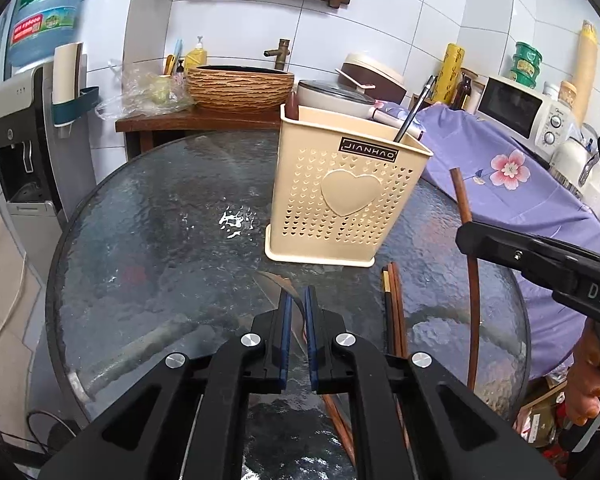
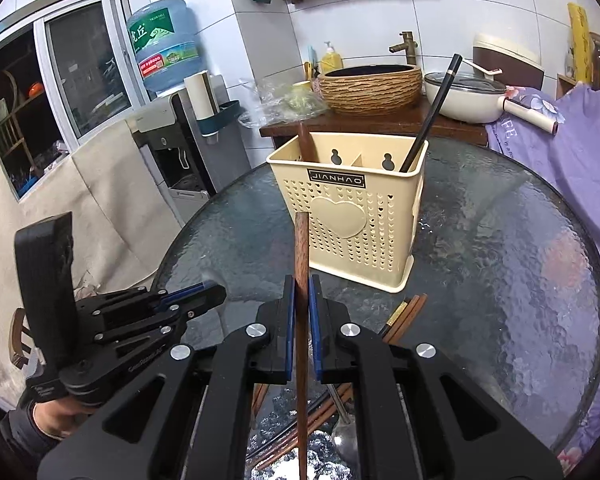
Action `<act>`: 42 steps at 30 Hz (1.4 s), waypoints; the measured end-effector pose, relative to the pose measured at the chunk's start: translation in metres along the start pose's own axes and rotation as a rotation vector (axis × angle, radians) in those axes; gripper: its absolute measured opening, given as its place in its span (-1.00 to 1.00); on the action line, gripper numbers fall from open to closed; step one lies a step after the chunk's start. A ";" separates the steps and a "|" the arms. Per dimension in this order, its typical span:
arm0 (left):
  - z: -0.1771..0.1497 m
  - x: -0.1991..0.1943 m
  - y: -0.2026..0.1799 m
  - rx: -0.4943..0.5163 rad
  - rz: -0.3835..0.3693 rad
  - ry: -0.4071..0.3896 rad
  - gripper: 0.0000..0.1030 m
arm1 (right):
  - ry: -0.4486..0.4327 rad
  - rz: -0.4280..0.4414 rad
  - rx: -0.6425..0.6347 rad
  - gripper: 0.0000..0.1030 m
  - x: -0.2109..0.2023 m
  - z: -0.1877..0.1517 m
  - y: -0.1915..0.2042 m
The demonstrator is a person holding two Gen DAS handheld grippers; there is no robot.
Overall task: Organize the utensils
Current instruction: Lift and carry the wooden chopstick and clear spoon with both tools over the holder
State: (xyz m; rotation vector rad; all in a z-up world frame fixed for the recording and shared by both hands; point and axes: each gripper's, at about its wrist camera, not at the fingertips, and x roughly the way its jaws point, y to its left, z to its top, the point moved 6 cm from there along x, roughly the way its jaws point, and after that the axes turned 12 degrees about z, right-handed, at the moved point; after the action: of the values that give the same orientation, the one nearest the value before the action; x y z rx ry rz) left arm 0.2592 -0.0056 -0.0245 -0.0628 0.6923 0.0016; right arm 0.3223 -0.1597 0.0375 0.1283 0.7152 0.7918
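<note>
- Nearest in the right wrist view: right gripper [image 2: 300, 292], blue-padded fingers clamped on a long brown wooden chopstick [image 2: 301, 264], tip pointing up toward the holder; same stick visible from the left wrist view [image 1: 466, 216], lifted clear of the table.
- Left gripper [image 1: 296, 304] low over the round textured glass table [image 1: 140, 240], blue pads close together with a narrow gap, nothing between them; also seen at lower left of the right wrist view [image 2: 204, 294].
- On the glass near the grippers: loose pile of brown wooden chopsticks [image 2: 404, 312], plus a metal spoon [image 2: 344, 436] below the right gripper.
- Farther in, near mid-table: cream perforated plastic utensil holder with a heart emblem [image 2: 348, 216], upright, split into compartments.
- Inside it: a brown wooden utensil handle [image 2: 306, 144] in the left compartment, a black chopstick [image 2: 432, 112] leaning in the right one.
- Beyond the table: woven-look brown basin [image 2: 372, 88] on a wooden counter, white lidded pan [image 2: 464, 96] beside it.
</note>
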 end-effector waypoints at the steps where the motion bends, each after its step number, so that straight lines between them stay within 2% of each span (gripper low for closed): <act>1: 0.000 -0.002 0.000 0.000 -0.001 -0.003 -0.88 | -0.003 0.001 -0.002 -0.85 -0.003 0.000 0.001; 18: 0.025 -0.037 -0.013 0.006 -0.066 -0.078 -0.95 | -0.066 0.056 -0.012 -0.85 -0.044 0.021 0.013; 22: 0.040 -0.045 -0.016 0.003 -0.072 -0.108 -0.95 | -0.119 0.059 -0.031 -0.85 -0.057 0.038 0.019; 31: 0.106 -0.065 -0.020 -0.033 -0.057 -0.231 -0.95 | -0.221 0.038 -0.100 -0.85 -0.085 0.089 0.032; 36: 0.148 -0.066 -0.019 -0.078 -0.036 -0.291 -0.95 | -0.345 0.035 -0.080 -0.85 -0.106 0.130 0.029; 42: 0.201 -0.073 -0.015 -0.132 0.016 -0.434 -0.95 | -0.470 -0.037 -0.066 -0.85 -0.121 0.177 0.021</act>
State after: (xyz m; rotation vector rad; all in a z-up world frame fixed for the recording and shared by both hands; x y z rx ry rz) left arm 0.3312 -0.0071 0.1771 -0.1784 0.2585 0.0744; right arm 0.3630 -0.2018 0.2454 0.2320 0.2461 0.7138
